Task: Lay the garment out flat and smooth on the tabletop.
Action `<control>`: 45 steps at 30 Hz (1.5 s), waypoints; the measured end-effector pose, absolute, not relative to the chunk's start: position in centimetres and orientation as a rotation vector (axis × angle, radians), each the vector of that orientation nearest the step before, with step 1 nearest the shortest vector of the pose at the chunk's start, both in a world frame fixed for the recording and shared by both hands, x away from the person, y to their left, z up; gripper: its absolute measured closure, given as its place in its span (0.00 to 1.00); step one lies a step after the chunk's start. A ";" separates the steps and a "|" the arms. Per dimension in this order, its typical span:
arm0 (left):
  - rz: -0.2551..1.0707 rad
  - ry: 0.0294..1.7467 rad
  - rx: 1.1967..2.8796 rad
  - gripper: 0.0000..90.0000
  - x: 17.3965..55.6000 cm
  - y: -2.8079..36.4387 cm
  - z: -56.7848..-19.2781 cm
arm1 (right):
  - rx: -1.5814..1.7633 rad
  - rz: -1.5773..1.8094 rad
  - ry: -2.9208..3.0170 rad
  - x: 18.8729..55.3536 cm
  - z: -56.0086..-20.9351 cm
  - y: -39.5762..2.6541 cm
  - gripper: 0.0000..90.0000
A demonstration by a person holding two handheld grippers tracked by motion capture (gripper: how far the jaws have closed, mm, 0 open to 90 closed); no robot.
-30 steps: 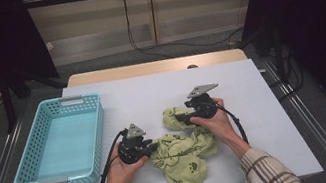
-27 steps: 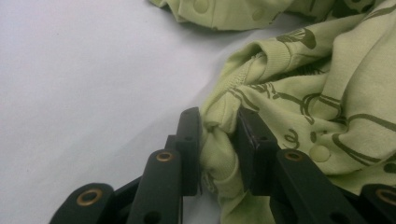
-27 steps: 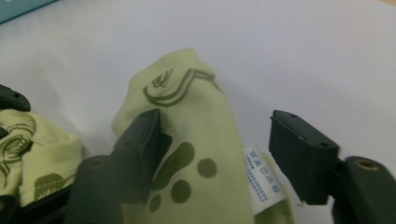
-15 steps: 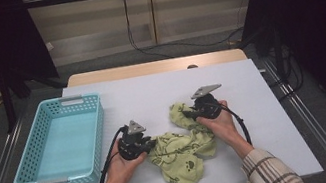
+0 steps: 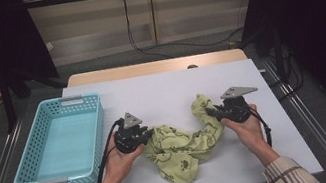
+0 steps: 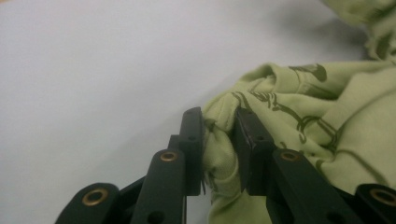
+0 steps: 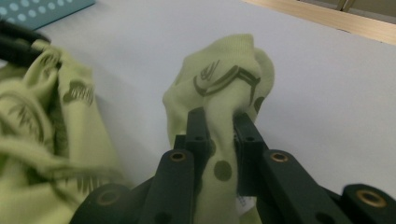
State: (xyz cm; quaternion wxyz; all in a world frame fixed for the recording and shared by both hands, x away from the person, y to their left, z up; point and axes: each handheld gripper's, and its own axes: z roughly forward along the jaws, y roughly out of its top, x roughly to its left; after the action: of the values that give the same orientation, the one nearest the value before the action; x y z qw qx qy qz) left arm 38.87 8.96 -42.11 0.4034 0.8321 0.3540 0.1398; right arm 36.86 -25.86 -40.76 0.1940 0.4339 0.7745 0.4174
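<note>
Your left gripper (image 5: 146,136) pinches a bunched fold of the yellow-green printed cloth (image 5: 180,144) at its left end; in the left gripper view (image 6: 218,140) the two black jaws press the fabric (image 6: 299,116) from both sides, with a wad of it squeezed between the pads. Your right gripper (image 5: 210,112) has just been closing its jaws, and they now clamp the cloth's other end: in the right gripper view (image 7: 219,130) a puckered knob of fabric (image 7: 224,79) stands up above the jaw tips, gripped tight. The cloth lies on the white table (image 5: 161,92), strung in a sagging arc between your two grippers, its middle bulging down toward your side of the table in a crumpled lump. Its right end is raised slightly off the surface at the right gripper. The turquoise basket (image 5: 91,129) sits at the table's left side, just beside your left hand (image 5: 120,162) and apart from the cloth. Your right hand (image 5: 249,129) holds its gripper near the table's right part.
</note>
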 end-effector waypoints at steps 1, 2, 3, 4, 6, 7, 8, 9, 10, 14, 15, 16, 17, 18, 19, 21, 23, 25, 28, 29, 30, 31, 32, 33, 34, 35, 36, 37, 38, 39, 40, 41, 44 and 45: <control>0.351 0.904 2.092 0.83 39.0 9.1 -42.0 | 1.211 1.167 2.177 36.2 -40.7 -26.0 0.89; 0.361 0.915 2.073 0.83 39.3 9.3 -41.9 | 1.213 1.165 2.176 35.8 -40.6 -26.0 0.89; 0.351 0.932 2.066 0.83 39.4 9.3 -41.8 | 1.203 1.170 2.179 35.4 -40.6 -26.1 0.89; 0.369 0.903 2.102 0.83 39.7 9.6 -41.6 | 1.189 1.172 2.187 34.9 -40.6 -26.1 0.89; 0.379 0.920 2.085 0.83 40.1 9.5 -41.4 | 1.205 1.187 2.197 33.9 -40.6 -26.2 0.89; 0.382 0.924 2.082 0.83 40.4 9.5 -41.3 | 1.200 1.188 2.199 33.6 -40.5 -26.2 0.89; 0.393 0.932 2.082 0.83 40.7 9.4 -41.3 | 1.194 1.191 2.199 33.1 -40.5 -26.1 0.89; 0.407 0.947 2.072 0.83 41.0 9.4 -41.4 | 1.182 1.198 2.197 32.7 -40.5 -26.1 0.89; 0.404 0.967 2.059 0.83 41.3 9.2 -41.5 | 1.179 1.199 2.200 32.2 -40.4 -26.1 0.89; 0.369 1.007 2.054 0.83 42.1 8.6 -42.8 | 1.173 1.191 2.212 30.7 -41.0 -26.0 0.89; 0.373 0.992 2.086 0.83 42.1 8.5 -43.1 | 1.179 1.192 2.223 30.4 -41.3 -26.0 0.89; 0.371 0.995 2.093 0.83 42.1 8.3 -43.4 | 1.186 1.195 2.238 30.2 -41.7 -26.0 0.89; 0.366 1.017 2.054 0.83 42.0 7.9 -43.9 | 1.198 1.188 2.245 30.0 -42.0 -25.9 0.89; 0.358 1.017 2.053 0.83 42.0 7.9 -44.1 | 1.195 1.182 2.255 29.8 -42.3 -25.8 0.89; 0.351 1.026 2.039 0.83 41.9 7.9 -44.3 | 1.179 1.166 2.274 29.8 -42.6 -25.7 0.89; 0.341 1.024 2.046 0.82 41.9 8.1 -44.5 | 1.176 1.178 2.294 29.8 -42.8 -25.6 0.89; 0.357 1.017 2.062 0.79 41.7 8.2 -44.6 | 1.185 1.178 2.317 29.8 -43.1 -25.5 0.89; 0.340 1.029 2.083 0.74 41.4 8.5 -44.6 | 1.164 1.162 2.354 29.6 -43.3 -25.3 0.89; 0.328 1.028 2.071 0.64 40.9 8.9 -44.3 | 1.136 1.138 2.383 29.4 -43.3 -25.0 0.89; 0.328 1.022 2.063 0.61 40.7 9.0 -44.1 | 1.142 1.139 2.384 29.3 -43.3 -25.0 0.89; 0.319 1.016 2.062 0.58 40.5 9.1 -43.8 | 1.131 1.144 2.386 29.3 -43.3 -24.9 0.89; 0.312 1.003 2.050 0.54 40.3 9.1 -43.5 | 1.124 1.136 2.386 29.1 -43.2 -24.8 0.89; 0.322 0.987 2.039 0.53 39.9 9.1 -43.1 | 1.119 1.138 2.388 29.1 -43.2 -24.8 0.88; 0.329 0.976 2.040 0.52 39.7 9.0 -42.8 | 1.119 1.143 2.388 29.0 -43.2 -24.7 0.87; 0.330 0.962 2.034 0.51 39.4 9.0 -42.6 | 1.124 1.148 2.382 29.0 -43.1 -24.7 0.85; 0.337 0.946 2.030 0.49 39.1 9.0 -42.3 | 1.113 1.150 2.371 29.1 -43.1 -24.8 0.82; 0.337 0.935 2.033 0.48 38.9 9.0 -42.1 | 1.118 1.156 2.359 29.2 -43.0 -24.8 0.76; 0.342 0.921 2.034 0.47 38.7 9.0 -42.0 | 1.120 1.158 2.349 29.4 -43.0 -24.9 0.72; 0.345 0.910 2.039 0.47 38.6 9.1 -41.9 | 1.125 1.168 2.342 29.5 -42.9 -25.0 0.68; 0.336 0.916 2.026 0.46 38.5 9.2 -42.0 | 1.120 1.189 2.332 29.7 -42.8 -25.1 0.63; 0.336 0.921 2.024 0.46 38.6 9.3 -42.2 | 1.133 1.209 2.316 29.9 -42.6 -25.2 0.58; 0.325 0.924 2.024 0.46 38.6 9.4 -42.3 | 1.137 1.210 2.311 30.0 -42.5 -25.2 0.56; 0.340 0.900 2.072 0.46 38.6 9.7 -42.3 | 1.136 1.229 2.293 30.4 -42.3 -25.3 0.49; 0.342 0.914 2.046 0.46 38.4 9.5 -42.3 | 1.128 1.229 2.289 30.5 -42.3 -25.3 0.48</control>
State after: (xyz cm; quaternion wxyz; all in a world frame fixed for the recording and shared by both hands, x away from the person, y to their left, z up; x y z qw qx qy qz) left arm 38.43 9.51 -42.30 0.4235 0.8176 0.3653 0.1366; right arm 30.49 -25.32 -42.28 0.1539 0.3935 0.7985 0.4289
